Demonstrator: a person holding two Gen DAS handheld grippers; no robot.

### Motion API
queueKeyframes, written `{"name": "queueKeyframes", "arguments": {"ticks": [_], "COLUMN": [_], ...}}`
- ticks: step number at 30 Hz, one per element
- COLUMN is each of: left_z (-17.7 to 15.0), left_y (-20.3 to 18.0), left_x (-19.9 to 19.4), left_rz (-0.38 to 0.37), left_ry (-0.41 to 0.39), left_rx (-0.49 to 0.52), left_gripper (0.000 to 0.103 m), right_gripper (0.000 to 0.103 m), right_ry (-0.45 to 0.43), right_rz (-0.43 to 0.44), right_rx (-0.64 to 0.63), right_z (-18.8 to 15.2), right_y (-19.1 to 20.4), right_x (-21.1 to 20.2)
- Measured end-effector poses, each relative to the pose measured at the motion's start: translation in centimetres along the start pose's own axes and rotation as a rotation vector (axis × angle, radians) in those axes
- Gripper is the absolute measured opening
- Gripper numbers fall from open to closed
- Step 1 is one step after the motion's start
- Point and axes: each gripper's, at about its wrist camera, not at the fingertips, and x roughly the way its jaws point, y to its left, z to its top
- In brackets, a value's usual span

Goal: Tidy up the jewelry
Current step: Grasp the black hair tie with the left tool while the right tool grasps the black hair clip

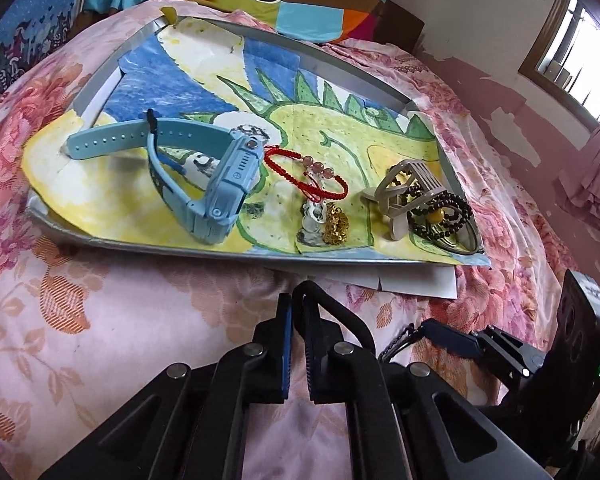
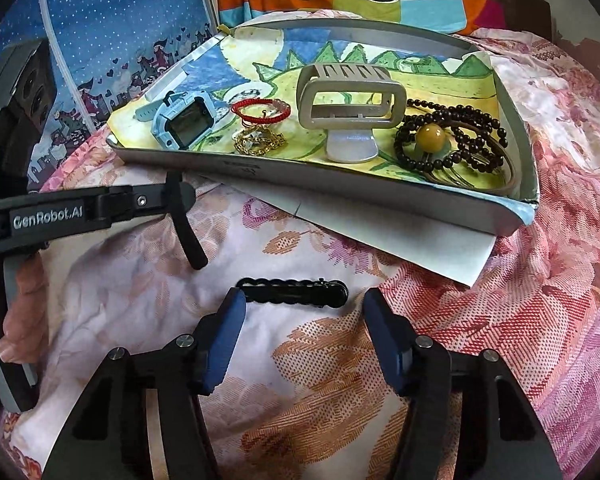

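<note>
A shallow grey cardboard tray (image 2: 380,194) lined with a child's crayon drawing sits on a pink floral bedspread (image 2: 520,320).

From left to right, the tray holds:
- a light blue plastic child's smartwatch (image 2: 182,124)
- a red braided cord bracelet (image 2: 260,110) above a small heap of gold chain (image 2: 260,142)
- a large beige plastic claw hair clip (image 2: 348,96), standing upright
- a string of dark round beads with one amber ball (image 2: 452,140), lying over thin bangles at the tray's right end

At the far left, the left gripper (image 1: 296,320) hovers over the bedspread with its jaws nearly closed and empty.

Lower centre, a black wavy-edged metal hair clip (image 2: 296,290) lies on the bedspread outside the tray. The right gripper (image 2: 304,312) reaches toward it, jaws spread wide either side and not yet touching.

Most pieces appear gathered already; this clip seems to be the only one left.
</note>
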Motion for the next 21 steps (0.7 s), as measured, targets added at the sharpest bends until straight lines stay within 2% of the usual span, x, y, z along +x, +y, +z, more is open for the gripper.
{"name": "queueKeyframes", "arguments": {"ticks": [10,11,12,13,18,21], "left_z": [-0.8,-0.9,-0.9,-1.0,-0.8,-0.5], "left_y": [0.1,0.0,-0.1,-0.1,-0.7,-0.9], "left_x": [-1.5,-1.7,-1.8,-2.0,-3.0,-3.5], "left_rz": [0.034,0.033,0.033,0.033,0.034,0.033], "left_ry": [-0.009,-0.009,-0.010,-0.012,-0.024,-0.030], "left_rx": [0.009,0.009,0.011,0.012,0.025,0.028], "left_gripper": [0.005,0.005,0.005,0.005,0.005,0.005], "right_gripper": [0.055,0.053,0.045,0.034,0.031,0.017], "right_ry": [0.014,0.009,0.006,0.001,-0.018,-0.024], "right_rz": [-0.006,-0.009,-0.012,-0.017,0.001,0.004], "right_rx": [-0.013,-0.017,-0.018,-0.015,0.013,0.006], "right_z": [0.3,0.3,0.2,0.2,-0.1,-0.3], "right_y": [0.5,0.6,0.7,0.6,0.0,0.1], "right_x": [0.8,0.8,0.7,0.7,0.2,0.1]}}
